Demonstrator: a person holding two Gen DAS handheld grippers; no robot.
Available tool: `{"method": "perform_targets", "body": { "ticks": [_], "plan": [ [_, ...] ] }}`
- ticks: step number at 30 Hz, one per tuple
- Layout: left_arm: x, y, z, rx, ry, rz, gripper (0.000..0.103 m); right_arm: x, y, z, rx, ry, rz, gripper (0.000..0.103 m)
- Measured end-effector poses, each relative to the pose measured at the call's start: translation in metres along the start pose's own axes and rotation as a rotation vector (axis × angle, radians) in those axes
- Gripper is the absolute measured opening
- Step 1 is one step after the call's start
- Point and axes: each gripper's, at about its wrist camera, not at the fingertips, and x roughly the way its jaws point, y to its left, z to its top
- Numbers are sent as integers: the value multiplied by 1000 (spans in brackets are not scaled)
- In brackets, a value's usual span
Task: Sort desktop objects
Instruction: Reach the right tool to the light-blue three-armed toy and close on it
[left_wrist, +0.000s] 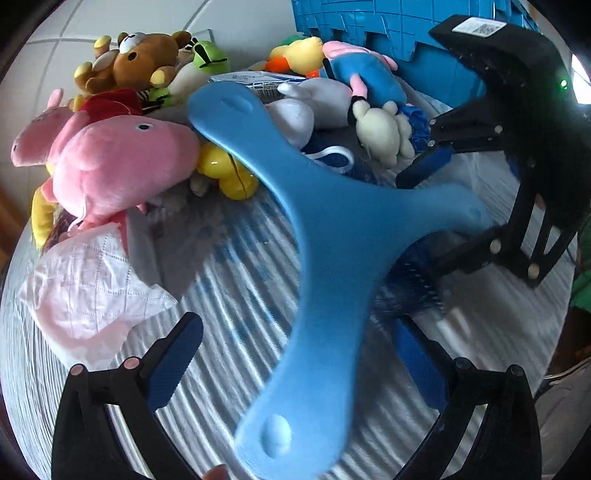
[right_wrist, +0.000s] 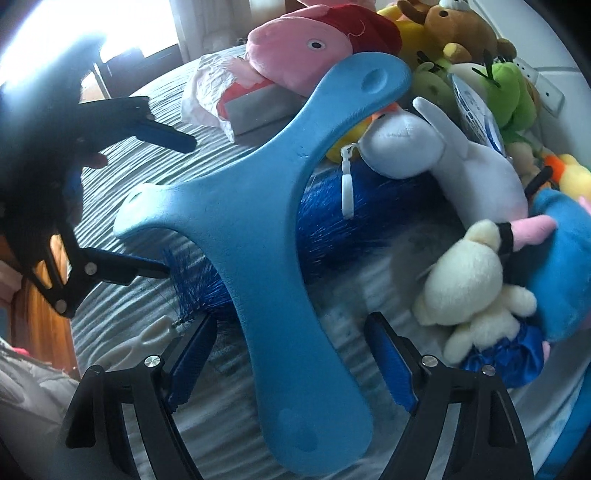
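A light blue three-armed boomerang (left_wrist: 325, 236) lies over a blue bristle brush (left_wrist: 417, 280) on the striped cloth; it also shows in the right wrist view (right_wrist: 258, 229), with the brush (right_wrist: 332, 218) under it. My left gripper (left_wrist: 295, 362) is open, its fingers on either side of one boomerang arm. My right gripper (right_wrist: 291, 350) is open too, straddling another arm. Each gripper shows in the other's view: the right one (left_wrist: 436, 206) and the left one (right_wrist: 166, 206). Neither touches the boomerang that I can see.
Plush toys crowd the far side: a pink pig (left_wrist: 118, 166), a brown bear (left_wrist: 144, 59), a green frog (left_wrist: 207, 59), a blue-dressed pig (left_wrist: 369, 77), a cream bear (right_wrist: 472, 288). A blue crate (left_wrist: 388, 26) stands behind. A pink-white cloth (left_wrist: 88, 295) lies at left.
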Motion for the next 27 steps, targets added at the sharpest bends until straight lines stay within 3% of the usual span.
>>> {"method": "perform_targets", "body": {
  "ticks": [4, 11, 13, 15, 18, 27],
  "plan": [
    [5, 12, -2, 1, -28, -16, 100, -7, -5, -3, 5, -7, -25, 62],
    [7, 22, -6, 3, -51, -60, 97, -17, -4, -5, -30, -1, -53, 59],
    [4, 23, -6, -12, -56, -72, 84, -21, -4, -5, -34, -7, -58, 45],
    [0, 19, -7, -19, -65, -86, 62, -24, -2, -5, -43, -3, -66, 42],
    [-3, 15, -8, -28, -75, -98, 48, -30, -2, -6, -38, -1, -70, 41],
    [-6, 9, -9, 1, -65, -79, 42, -60, 5, -13, -50, -9, -123, 40]
  ]
}}
